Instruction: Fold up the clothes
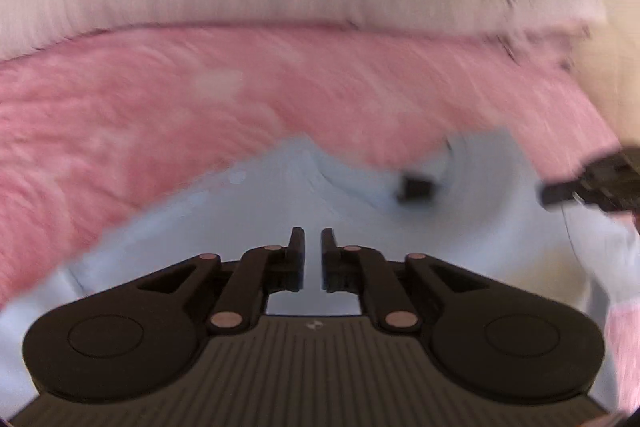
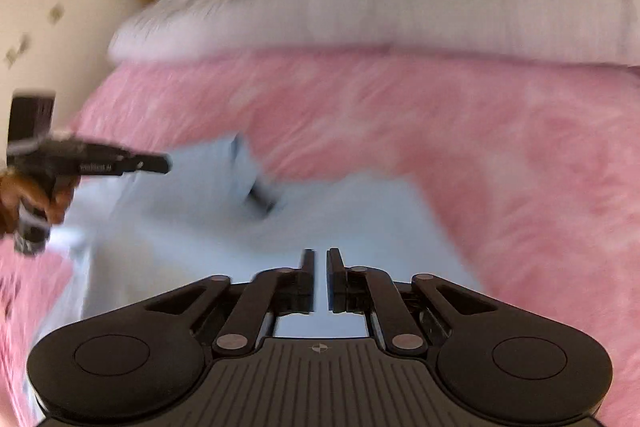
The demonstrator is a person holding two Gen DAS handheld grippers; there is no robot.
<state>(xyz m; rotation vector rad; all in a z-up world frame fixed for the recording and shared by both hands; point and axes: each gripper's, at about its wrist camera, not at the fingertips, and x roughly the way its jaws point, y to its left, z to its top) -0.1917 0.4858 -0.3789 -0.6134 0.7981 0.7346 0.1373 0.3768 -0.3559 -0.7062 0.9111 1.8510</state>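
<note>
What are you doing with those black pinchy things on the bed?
A person is folding clothes, holding a two-finger gripper in each hand. A pale blue garment lies on a fluffy pink blanket. The left gripper and the right gripper both hang over the garment with their fingers nearly closed and nothing between them. The picture is blurry. A grey-white duvet is bunched up behind.

Smooth pale-blue cloth garment (image 1: pixel 248 211), fuzzy pink blanket (image 1: pixel 160 99)
</note>
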